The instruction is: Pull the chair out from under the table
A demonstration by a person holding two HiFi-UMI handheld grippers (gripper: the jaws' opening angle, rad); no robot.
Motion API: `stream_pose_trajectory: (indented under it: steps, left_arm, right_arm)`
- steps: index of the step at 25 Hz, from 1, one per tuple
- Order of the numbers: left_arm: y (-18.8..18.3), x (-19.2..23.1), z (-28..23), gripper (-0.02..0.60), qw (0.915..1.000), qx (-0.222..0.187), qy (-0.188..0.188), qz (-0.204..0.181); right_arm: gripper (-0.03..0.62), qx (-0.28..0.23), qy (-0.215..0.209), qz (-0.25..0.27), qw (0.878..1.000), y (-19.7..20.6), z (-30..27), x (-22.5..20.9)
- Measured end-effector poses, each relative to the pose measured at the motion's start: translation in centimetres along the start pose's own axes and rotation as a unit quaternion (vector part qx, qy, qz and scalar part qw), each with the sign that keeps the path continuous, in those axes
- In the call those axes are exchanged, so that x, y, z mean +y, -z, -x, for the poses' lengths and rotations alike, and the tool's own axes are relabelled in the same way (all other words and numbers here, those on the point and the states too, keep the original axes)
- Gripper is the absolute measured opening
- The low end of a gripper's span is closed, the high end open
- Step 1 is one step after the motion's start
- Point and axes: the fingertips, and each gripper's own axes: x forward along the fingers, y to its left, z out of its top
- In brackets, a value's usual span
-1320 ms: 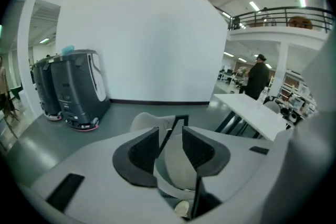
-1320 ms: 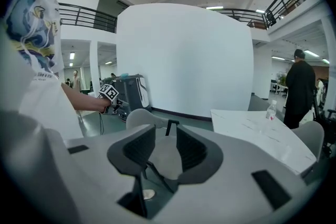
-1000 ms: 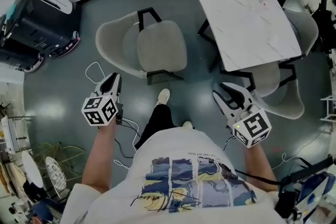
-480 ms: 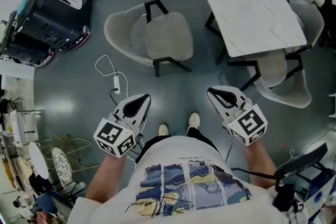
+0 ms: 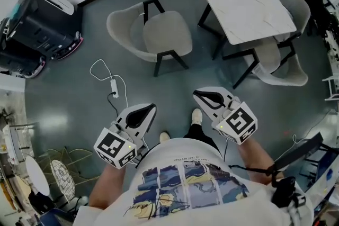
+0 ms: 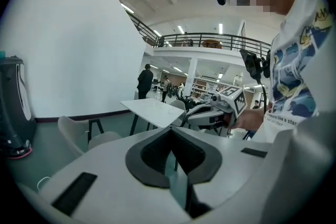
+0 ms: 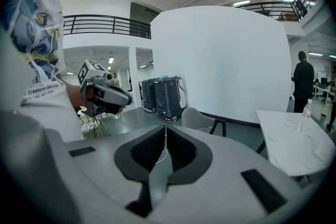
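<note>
The grey shell chair [image 5: 159, 35] stands free on the floor, left of the white marble table [image 5: 243, 0] and out from under it. A second grey chair [image 5: 276, 63] is tucked under the table's near right side. My left gripper [image 5: 152, 108] and right gripper [image 5: 196, 95] hover close to my body, well short of the chair, both shut and empty. In the left gripper view the shut gripper [image 6: 170, 132] faces the chair [image 6: 79, 136] and table [image 6: 153, 110]. The right gripper view shows its shut gripper [image 7: 165, 132], the chair [image 7: 202, 118] and the table [image 7: 299, 144].
A black machine [image 5: 37, 21] stands at the left by the wall. A white cable with an adapter [image 5: 113, 90] lies on the floor in front of my left gripper. A wire rack with plates [image 5: 53, 177] is at the lower left. My shoes [image 5: 196, 116] sit between the grippers.
Both grippers have drawn back from beside the chair toward my body as I stepped back. The right jaws have closed from wide open; the left have closed fully.
</note>
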Motion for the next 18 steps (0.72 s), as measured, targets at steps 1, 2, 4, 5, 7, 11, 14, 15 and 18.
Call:
stream_pose_trajectory:
  steps: [1,2,4,5,7,11,14,15,18]
  left_arm:
    - [0.4,0.2,1.5,0.009,1.0,0.003,0.005,-0.006]
    - [0.8,0.3,3.0,0.009,0.9999,0.004,0.01,-0.009]
    - [1.3,0.6,5.8,0.009,0.9997,0.001,0.021,-0.01]
    - [1.4,0.7,6.9,0.009,0.9996,-0.001,0.025,-0.01]
    - [1.9,0.9,9.0,0.009,0.9995,-0.007,0.029,-0.011]
    - [3.7,0.8,12.2,0.009,0.9993,-0.018,0.034,0.003]
    - [4.7,0.5,13.8,0.009,0.9988,-0.019,0.046,0.001]
    - [5.1,0.3,14.2,0.009,0.9986,-0.017,0.051,-0.002]
    - [6.0,-0.3,15.4,0.009,0.9982,-0.014,0.058,-0.011]
  right_arm:
    - [0.02,0.001,0.001,0.002,1.0,-0.4,-0.5,1.5]
    - [0.02,0.004,0.003,0.003,1.0,-0.7,-0.9,3.0]
    - [0.02,0.013,0.007,0.005,1.0,-1.3,-1.8,5.9]
    - [0.02,0.014,0.006,0.007,1.0,-1.7,-2.3,7.3]
    - [0.02,0.005,0.005,0.017,1.0,-2.4,-3.4,9.8]
    - [0.02,0.001,0.004,0.027,1.0,-2.6,-4.5,14.4]
    - [0.02,0.004,0.011,0.03,0.999,-2.5,-4.8,16.6]
    - [0.018,0.006,0.014,0.03,0.999,-2.4,-4.8,17.3]
    - [0.017,0.006,0.023,0.032,0.999,-2.5,-4.8,19.0]
